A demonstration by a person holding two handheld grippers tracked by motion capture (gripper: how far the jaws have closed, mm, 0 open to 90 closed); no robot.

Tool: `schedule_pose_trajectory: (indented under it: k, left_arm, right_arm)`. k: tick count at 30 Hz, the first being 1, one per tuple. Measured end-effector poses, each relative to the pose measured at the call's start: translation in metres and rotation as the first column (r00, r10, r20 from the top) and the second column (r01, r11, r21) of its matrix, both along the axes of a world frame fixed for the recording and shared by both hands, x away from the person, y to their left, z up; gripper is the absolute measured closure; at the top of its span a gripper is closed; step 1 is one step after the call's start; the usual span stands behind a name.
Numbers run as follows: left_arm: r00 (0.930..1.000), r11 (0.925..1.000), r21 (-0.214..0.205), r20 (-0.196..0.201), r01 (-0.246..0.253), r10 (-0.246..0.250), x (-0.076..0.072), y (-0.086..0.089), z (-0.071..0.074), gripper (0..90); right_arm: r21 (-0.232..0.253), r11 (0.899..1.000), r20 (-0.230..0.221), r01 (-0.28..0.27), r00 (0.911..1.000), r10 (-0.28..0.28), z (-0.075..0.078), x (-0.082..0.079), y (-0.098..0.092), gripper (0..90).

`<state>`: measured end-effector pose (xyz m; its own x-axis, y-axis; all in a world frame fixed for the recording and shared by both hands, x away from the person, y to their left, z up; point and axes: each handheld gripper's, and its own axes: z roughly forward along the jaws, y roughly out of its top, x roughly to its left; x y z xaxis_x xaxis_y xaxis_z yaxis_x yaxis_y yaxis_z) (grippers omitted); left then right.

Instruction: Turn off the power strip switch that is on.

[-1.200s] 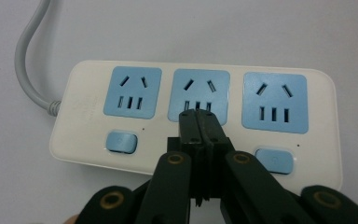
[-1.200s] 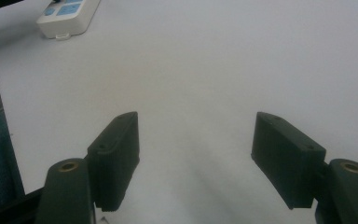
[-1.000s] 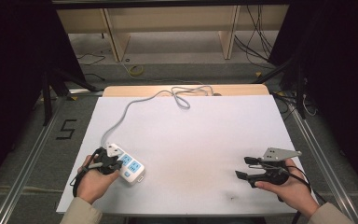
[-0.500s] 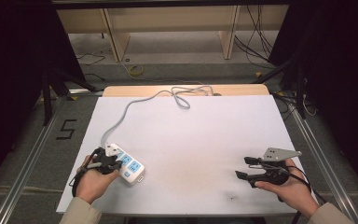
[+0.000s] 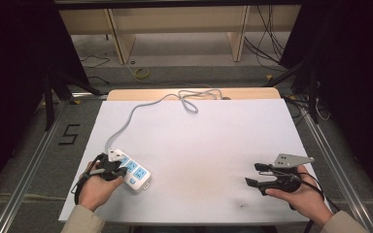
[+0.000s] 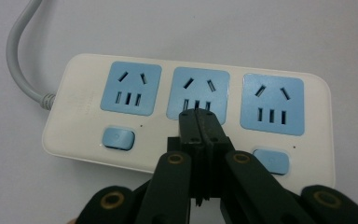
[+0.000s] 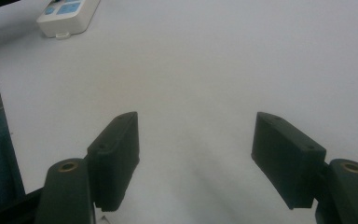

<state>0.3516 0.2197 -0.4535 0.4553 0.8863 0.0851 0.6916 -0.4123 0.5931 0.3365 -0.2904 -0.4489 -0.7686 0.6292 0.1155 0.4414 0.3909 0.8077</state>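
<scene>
Power strip's point(image 6: 191, 112) middle switch hidden behind left tool point(image 6: 199, 122), cord point(image 6: 21, 60) cut off by edge

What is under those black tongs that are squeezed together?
Under the shut left tongs lies the white power strip, by its middle blue socket. Switches show below the outer sockets. The tongs cover the spot below the middle socket, so any switch there is hidden.

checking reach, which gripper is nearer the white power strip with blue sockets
Left. The left gripper, jaws shut, sits right over the white power strip with blue sockets at its middle socket. The right gripper, jaws open, is far across the white table.
</scene>
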Motion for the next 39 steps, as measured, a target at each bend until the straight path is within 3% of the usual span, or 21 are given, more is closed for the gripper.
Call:
schedule_pose_trajectory:
  k: [26, 35, 39]
  left_arm:
    - [0.9989, 0.9988, -0.029, -0.026, -0.039, 0.039, 0.0027, -0.0004, 0.0000, 90.0]
    - [0.9976, 0.9964, -0.060, -0.039, -0.059, 0.057, 0.0040, 0.0023, 0.0000, 90.0]
    - [0.9976, 0.9970, -0.052, -0.042, -0.057, 0.055, 0.0043, 0.0016, 0.0010, 90.0]
  right_arm:
    - [0.004, 1.000, 0.005, 0.000, 1.0000, 0.000, 0.0003, -0.0002, -0.0004, 32.3]
    - [0.003, 1.000, 0.009, 0.000, 1.0000, 0.000, 0.0002, 0.0001, -0.0003, 32.3]
    - [0.004, 1.000, 0.002, 0.005, 1.0000, -0.005, 0.0001, 0.0006, -0.0002, 32.3]
